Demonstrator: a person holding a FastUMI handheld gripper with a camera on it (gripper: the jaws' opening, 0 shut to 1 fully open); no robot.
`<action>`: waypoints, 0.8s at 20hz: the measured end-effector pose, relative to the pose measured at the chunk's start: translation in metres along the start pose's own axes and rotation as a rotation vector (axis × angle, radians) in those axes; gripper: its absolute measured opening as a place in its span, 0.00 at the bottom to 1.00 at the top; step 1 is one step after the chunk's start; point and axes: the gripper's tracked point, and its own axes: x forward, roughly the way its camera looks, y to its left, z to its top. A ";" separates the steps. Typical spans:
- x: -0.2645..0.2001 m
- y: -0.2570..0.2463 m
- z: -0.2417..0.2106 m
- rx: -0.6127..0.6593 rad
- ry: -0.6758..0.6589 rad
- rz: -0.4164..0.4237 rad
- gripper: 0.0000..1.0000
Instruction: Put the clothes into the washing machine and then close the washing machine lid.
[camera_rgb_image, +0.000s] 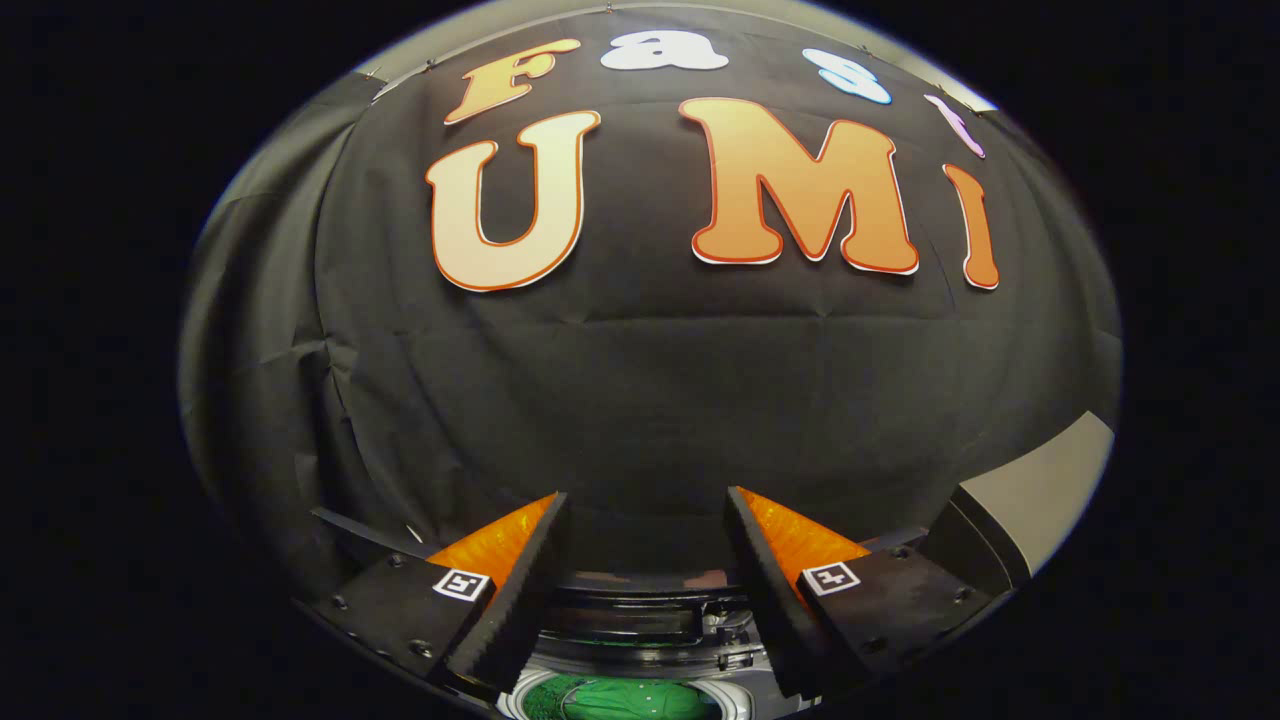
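Tongs: the tongs (645, 545) are spread wide with nothing between the fingers; they point at the black cloth wall (640, 400), raised above the machine.
Fingers: each finger (520, 590) has a toothed, ribbed inner face, good for biting into fabric rather than sliding off it.
Washer: the washer (640, 625) sits low between the fingers and just under them; I see a dark, glossy hard band, probably the lid or control strip, with small metal fittings beside it.
Drum: below that band a pale round rim (515, 705) circles the opening.
Clothes: green cloth (630, 700) lies inside the opening, so at least some of the clothes are already in the drum. Whether more lie outside I cannot tell.
Cloth handling: judged soft, light and limp; it would bunch and drape, so a pinch on a raised fold would hold it best. No risk of breaking, but a loose tail could hang over the rim.
Lid handling: judged stiff, smooth plastic, likely a bit slippery; its hinge and free edge are not clear from here. I would push or pinch at the free edge, away from the hinge, and lower it gently.
Stage: judged near the lid-closing step.
Side panel: a pale flat slab with a dark edge (1040, 490) stands beyond the right finger; what it is I cannot tell.
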 end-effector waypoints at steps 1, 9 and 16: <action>-0.007 0.000 -0.002 -0.002 -0.009 -0.001 0.98; -0.075 -0.001 -0.028 -0.013 -0.079 0.024 0.98; -0.121 0.000 -0.064 -0.020 -0.092 0.056 0.98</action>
